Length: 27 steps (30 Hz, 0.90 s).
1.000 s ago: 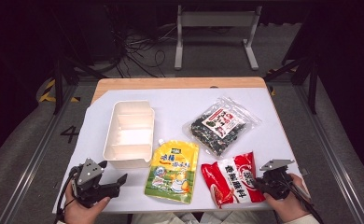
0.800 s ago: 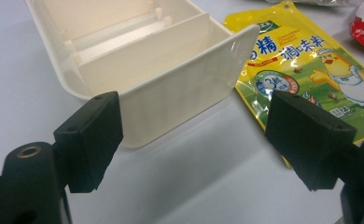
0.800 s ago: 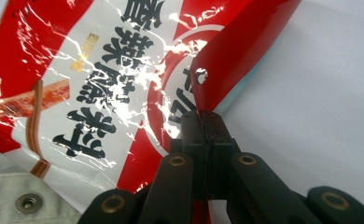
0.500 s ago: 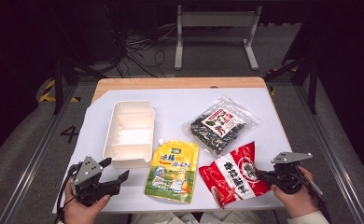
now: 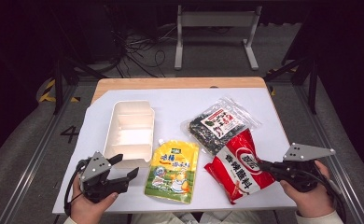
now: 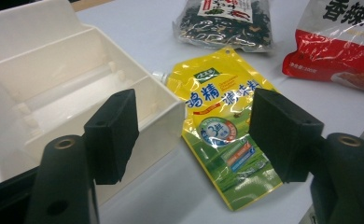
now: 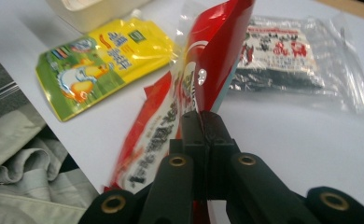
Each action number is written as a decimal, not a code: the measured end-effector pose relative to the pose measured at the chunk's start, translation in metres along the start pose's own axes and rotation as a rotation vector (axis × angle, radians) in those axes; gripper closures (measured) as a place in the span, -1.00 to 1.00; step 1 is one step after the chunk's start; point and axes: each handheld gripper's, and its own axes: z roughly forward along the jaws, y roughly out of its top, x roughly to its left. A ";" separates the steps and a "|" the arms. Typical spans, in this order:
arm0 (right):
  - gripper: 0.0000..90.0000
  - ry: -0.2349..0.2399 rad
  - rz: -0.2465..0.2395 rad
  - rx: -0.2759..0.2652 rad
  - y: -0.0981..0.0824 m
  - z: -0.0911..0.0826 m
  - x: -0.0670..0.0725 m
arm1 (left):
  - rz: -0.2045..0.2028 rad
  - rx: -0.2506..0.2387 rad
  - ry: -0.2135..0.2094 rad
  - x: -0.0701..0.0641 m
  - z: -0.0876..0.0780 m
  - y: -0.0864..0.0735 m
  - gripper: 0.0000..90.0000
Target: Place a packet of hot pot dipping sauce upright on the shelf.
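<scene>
My right gripper [image 5: 263, 165] is shut on the right edge of a red snack packet [image 5: 238, 163] and holds that edge raised off the white sheet. In the right gripper view its jaws [image 7: 202, 122] pinch the red packet [image 7: 217, 51], which stands up on edge. My left gripper [image 5: 124, 169] hovers at the front left, open, its jaws having just been closing with nothing between them. Past the left gripper [image 6: 196, 135] lie a white divided tray [image 6: 54, 79] and a yellow pouch [image 6: 217, 93].
A clear bag of dark seaweed [image 5: 220, 123] lies behind the red packet, partly under it. The white tray [image 5: 117, 140] sits left of the yellow pouch [image 5: 173, 170]. A white sheet [image 5: 180, 100] covers the wooden table; its front edge is near both hands.
The right gripper has risen and shifted right, pulling the red packet's edge up with it. The left gripper has lifted slightly and its jaws stand a little narrower.
</scene>
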 end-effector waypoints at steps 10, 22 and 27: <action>0.97 -0.023 -0.091 -0.008 0.022 -0.011 0.008 | 0.042 -0.025 -0.028 -0.009 0.011 0.020 -0.30; 0.97 0.001 -0.153 -0.031 0.049 -0.013 0.007 | 0.113 -0.061 -0.071 -0.023 0.030 0.043 -0.32; 0.97 0.016 -0.177 -0.039 0.060 -0.012 0.011 | 0.119 -0.082 -0.097 -0.026 0.040 0.050 -0.29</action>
